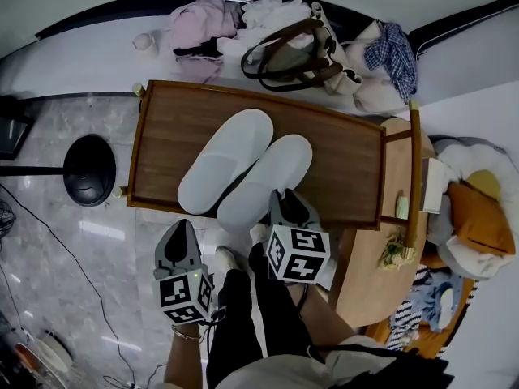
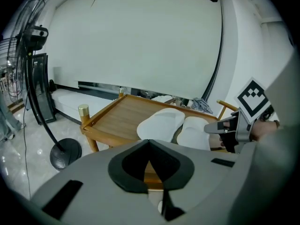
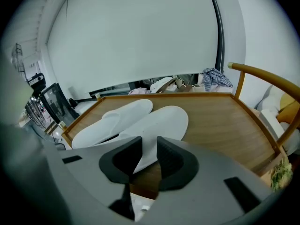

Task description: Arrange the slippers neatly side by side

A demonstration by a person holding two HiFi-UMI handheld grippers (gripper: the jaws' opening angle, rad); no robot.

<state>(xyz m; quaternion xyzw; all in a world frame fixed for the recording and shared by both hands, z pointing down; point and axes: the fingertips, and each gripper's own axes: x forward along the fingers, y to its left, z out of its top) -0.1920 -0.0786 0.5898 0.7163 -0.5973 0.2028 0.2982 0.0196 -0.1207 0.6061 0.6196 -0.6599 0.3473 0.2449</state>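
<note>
On wooden tray (image 1: pixel 340 160), slippers (image 1: pixel 231 164) parallel, toes far-right; left claw (image 1: pixel 182 229) closed, right claw (image 1: pixel 285 198) part-open, empty.

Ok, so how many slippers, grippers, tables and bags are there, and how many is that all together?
White slippers: 2
Grippers: 2
Wooden table: 1
Brown-handled bag: 1
Total: 6
</note>
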